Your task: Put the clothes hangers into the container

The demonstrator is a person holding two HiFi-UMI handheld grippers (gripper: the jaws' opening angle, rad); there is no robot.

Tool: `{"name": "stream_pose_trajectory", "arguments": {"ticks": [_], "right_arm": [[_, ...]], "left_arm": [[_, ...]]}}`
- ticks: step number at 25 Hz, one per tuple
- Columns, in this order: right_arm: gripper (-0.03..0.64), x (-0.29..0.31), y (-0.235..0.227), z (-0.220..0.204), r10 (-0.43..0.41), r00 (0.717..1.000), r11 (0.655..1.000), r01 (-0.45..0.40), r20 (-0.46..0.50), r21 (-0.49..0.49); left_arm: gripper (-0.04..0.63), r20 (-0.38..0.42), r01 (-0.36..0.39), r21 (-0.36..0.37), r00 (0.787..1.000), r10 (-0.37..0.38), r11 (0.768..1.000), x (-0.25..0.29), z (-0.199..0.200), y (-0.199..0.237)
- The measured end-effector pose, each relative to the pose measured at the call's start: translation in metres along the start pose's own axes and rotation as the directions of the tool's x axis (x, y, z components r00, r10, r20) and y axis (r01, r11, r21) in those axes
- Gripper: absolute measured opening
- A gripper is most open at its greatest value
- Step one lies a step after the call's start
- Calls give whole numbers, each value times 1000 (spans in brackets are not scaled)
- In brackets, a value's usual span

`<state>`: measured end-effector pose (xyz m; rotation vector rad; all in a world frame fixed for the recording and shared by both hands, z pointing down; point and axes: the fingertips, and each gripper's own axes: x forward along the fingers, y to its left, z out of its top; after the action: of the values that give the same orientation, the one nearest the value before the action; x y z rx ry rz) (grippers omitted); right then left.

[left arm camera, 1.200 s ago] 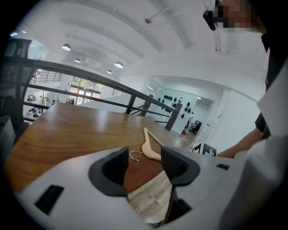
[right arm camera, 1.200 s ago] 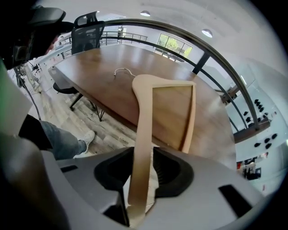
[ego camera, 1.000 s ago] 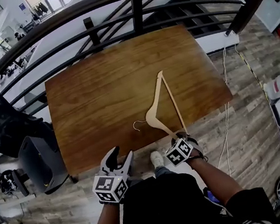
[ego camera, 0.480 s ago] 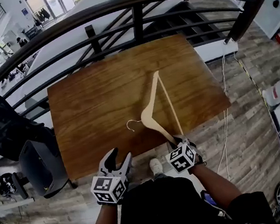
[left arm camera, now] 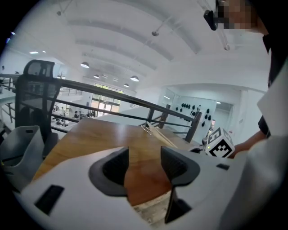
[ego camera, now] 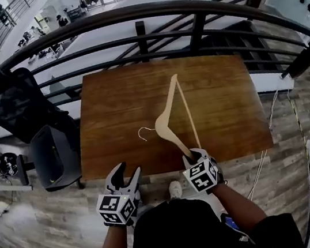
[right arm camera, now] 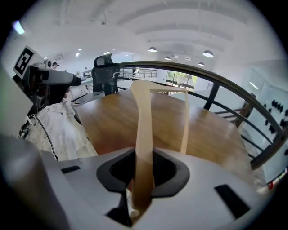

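Nearest, just off the near edge of the table (ego camera: 117, 100), the left gripper (ego camera: 126, 175) hangs over the floor (ego camera: 54, 224) with its jaws standing well apart and nothing between them; only the wooden tabletop shows through the gap. To its right, at the same near edge, the right gripper (ego camera: 193, 156) has its jaws pressed together on the end of one arm of a pale wooden hanger (ego camera: 167, 125). The hanger reaches from that grip away over the middle of the table, its metal hook pointing toward the left edge and its far tip toward the far edge; whether that tip touches the wood cannot be told. A grey bin (ego camera: 55, 156) stands on the floor just beside the table's left edge, near the near left corner. Behind the bin is a black chair (ego camera: 14, 99), and a dark curved railing (ego camera: 137, 13) runs along past the far edge.
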<state>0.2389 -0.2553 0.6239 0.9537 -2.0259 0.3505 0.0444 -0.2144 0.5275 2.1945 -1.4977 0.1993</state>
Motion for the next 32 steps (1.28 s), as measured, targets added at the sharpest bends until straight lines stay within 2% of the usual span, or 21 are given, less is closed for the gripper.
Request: {"name": "stream_pose_trajectory", "arguments": {"ticks": [6,14,26,32], "right_arm": [[74,24,34,42,109,994,987,-105,28,-124],[74,35,95,105,206,978,953,-190,44,-237],[74,58,224,190,319,947,903,-293,32,-313],[74,76,297,224,382,924,861,-353,8,-366]], "left_arm": [[230,52,-137,-59,989,140,989,-30,0,38],[230,102,-255,-110,959,266,961,-86,12,87],[230,133,-362,-203,911,391,910,-181,14,199],[229,124,-409,-239,886,446,880,-224,2,253]]}}
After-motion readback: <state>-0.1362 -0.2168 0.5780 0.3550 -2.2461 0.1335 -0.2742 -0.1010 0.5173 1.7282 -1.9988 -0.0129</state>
